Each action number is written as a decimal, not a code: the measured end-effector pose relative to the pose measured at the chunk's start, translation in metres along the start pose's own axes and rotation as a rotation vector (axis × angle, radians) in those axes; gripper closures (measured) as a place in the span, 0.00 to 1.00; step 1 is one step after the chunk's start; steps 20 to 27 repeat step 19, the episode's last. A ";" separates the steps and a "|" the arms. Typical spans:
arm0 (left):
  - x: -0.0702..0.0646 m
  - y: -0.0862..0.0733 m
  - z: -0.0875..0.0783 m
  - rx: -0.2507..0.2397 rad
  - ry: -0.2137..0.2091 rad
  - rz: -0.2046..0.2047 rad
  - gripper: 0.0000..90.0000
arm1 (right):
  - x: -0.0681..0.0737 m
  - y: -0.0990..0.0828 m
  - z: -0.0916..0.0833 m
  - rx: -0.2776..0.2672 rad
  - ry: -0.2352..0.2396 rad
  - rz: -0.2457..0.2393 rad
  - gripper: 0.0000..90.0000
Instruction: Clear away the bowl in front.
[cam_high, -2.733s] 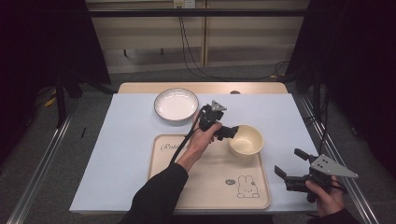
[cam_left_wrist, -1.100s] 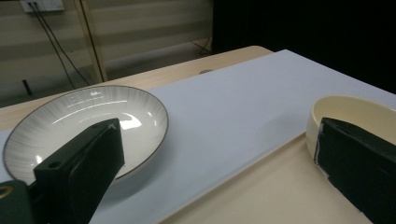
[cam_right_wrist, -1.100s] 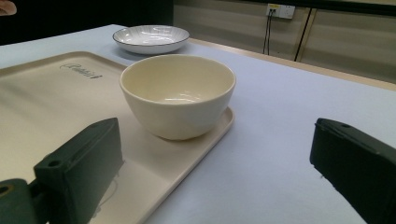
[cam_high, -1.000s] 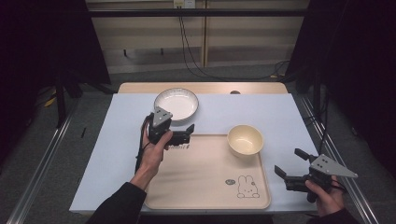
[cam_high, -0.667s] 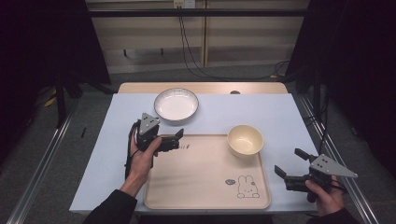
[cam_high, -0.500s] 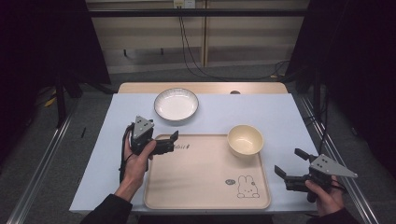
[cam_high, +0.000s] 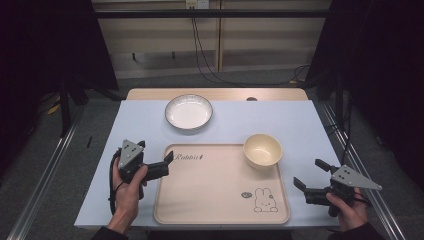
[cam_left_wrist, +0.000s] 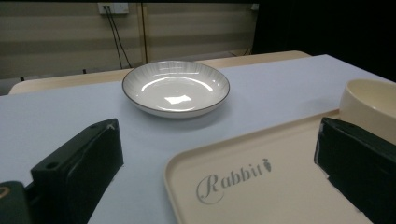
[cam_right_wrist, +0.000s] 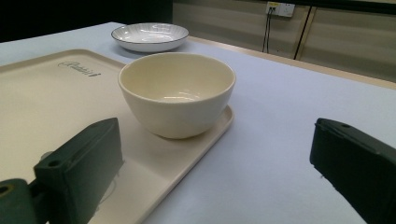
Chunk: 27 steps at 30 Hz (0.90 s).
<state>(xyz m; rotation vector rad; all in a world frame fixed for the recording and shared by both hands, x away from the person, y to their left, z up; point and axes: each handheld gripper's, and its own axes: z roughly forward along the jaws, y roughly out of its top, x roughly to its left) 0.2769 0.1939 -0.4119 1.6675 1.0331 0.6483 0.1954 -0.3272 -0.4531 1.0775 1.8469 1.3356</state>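
Note:
A cream bowl (cam_high: 262, 149) stands upright in the far right corner of the beige "Rabbit" tray (cam_high: 210, 190). A white plate with a dark rim (cam_high: 188, 111) lies on the table beyond the tray. My left gripper (cam_high: 166, 165) hovers at the tray's left edge, open and empty; its own view looks past its jaws at the plate (cam_left_wrist: 176, 87), the tray (cam_left_wrist: 261, 196) and the bowl (cam_left_wrist: 369, 100). My right gripper (cam_high: 307, 172) rests off the tray's right side, open and empty, facing the bowl (cam_right_wrist: 177, 93) and the tray (cam_right_wrist: 46, 102).
A pale blue mat (cam_high: 100, 130) covers the wooden table (cam_high: 150, 93), with metal rails along both sides. Cables hang down the wall behind. The tray's middle, with a rabbit drawing (cam_high: 265, 200), is bare.
My left gripper let go of the bowl on the tray and drew back leftward to the tray's left edge. The right gripper stayed still.

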 end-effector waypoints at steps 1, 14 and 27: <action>0.002 -0.002 -0.003 -0.002 0.008 -0.018 0.02 | 0.000 0.000 0.000 0.002 -0.004 -0.001 0.02; 0.019 -0.032 -0.045 -0.002 0.056 -0.035 0.01 | -0.001 -0.001 0.002 0.018 -0.011 -0.007 0.02; 0.019 -0.037 -0.047 0.012 0.072 -0.022 0.01 | -0.001 -0.001 0.004 0.029 -0.007 -0.001 0.02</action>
